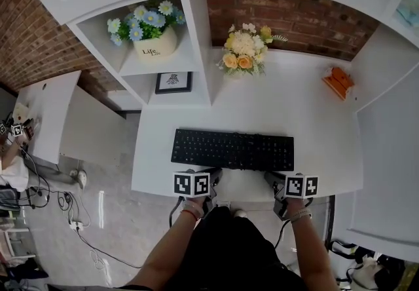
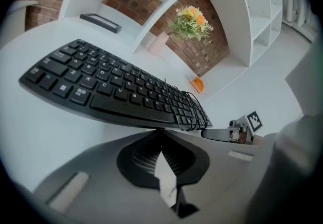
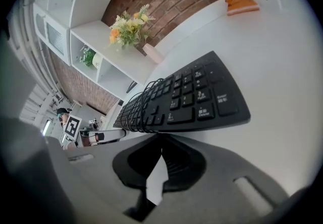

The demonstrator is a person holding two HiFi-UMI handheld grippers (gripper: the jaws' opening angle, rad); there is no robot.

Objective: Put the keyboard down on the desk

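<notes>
Both tongs are closed tip to tip with nothing between them, left tongs [image 1: 213,175] and right tongs [image 1: 272,178] at the near edge of the keyboard [image 1: 232,149]. It lies flat near the front edge of the desk [image 1: 298,113]. Bare desk runs behind it to the flowers [image 1: 243,51], with the shelf wall [image 1: 199,54] at the left.

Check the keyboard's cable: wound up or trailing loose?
Wound up: both gripper views show the cable looped several times around the keyboard.
</notes>
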